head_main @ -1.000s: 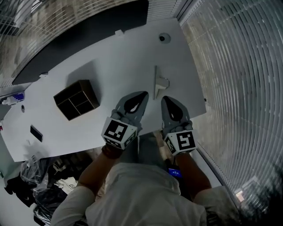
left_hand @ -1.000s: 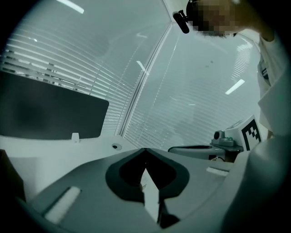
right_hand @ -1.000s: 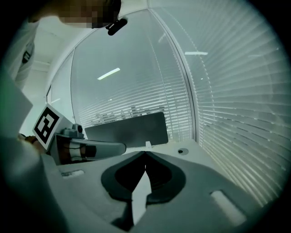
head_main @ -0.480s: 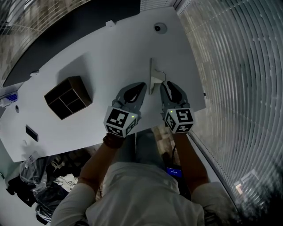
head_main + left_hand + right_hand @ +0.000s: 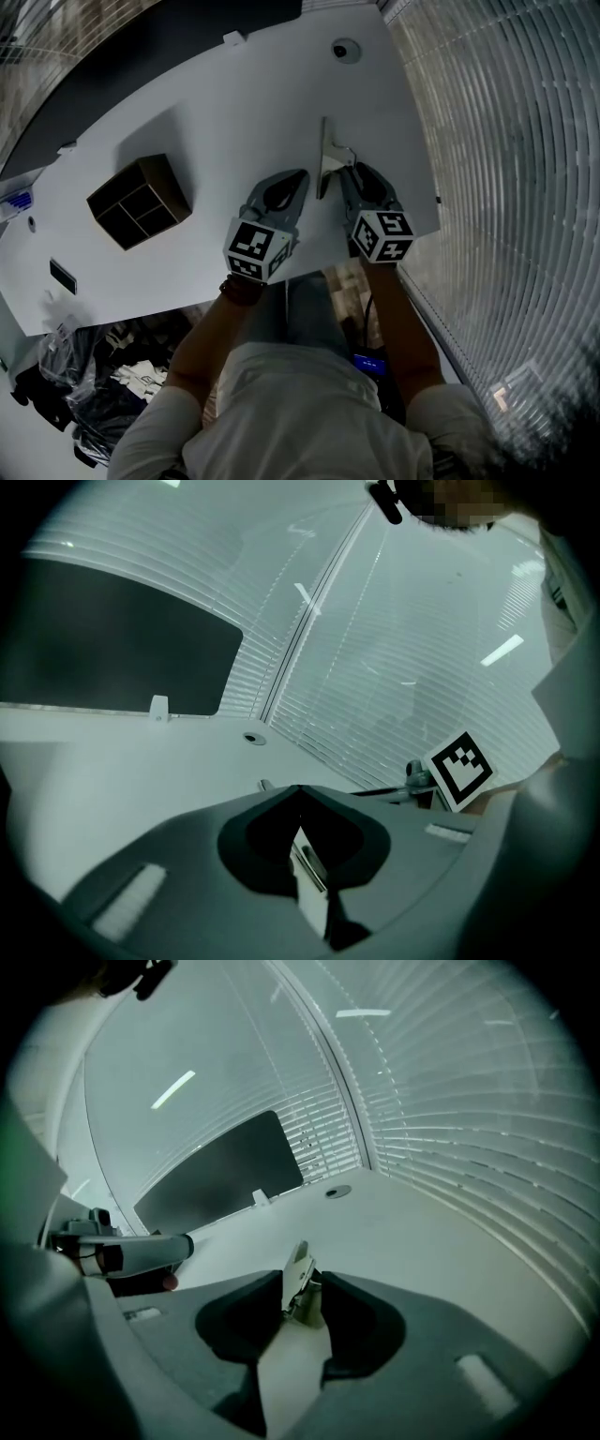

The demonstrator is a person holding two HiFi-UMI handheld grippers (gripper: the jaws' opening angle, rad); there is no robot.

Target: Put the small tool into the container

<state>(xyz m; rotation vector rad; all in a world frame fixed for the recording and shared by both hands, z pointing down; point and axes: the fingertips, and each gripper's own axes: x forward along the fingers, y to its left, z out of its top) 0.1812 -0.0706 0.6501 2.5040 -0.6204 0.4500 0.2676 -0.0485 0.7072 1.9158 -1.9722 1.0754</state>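
Observation:
The small tool [image 5: 324, 165], a pale thin blade with a small hook on its side, lies on the white table [image 5: 225, 122]. My right gripper [image 5: 351, 172] is down at it. In the right gripper view the tool [image 5: 299, 1283] lies between the tips of the right gripper [image 5: 301, 1276], whose jaws have just been opening and do not press on it. My left gripper [image 5: 301, 177] rests just left of the tool, its tips meeting [image 5: 298, 787], shut on nothing. The container [image 5: 140, 200], a dark box with four compartments, stands far to the left.
A round grommet [image 5: 346, 50] sits in the table's far right corner, a small white clip [image 5: 232, 37] at its far edge. A flat black item [image 5: 63, 277] lies near the front left edge. Slatted blinds [image 5: 506, 187] run along the right. Dark bags [image 5: 84, 394] lie on the floor.
Both grippers have sunk toward the table and moved forward. The right gripper has come up to the tool, which now lies between its tips.

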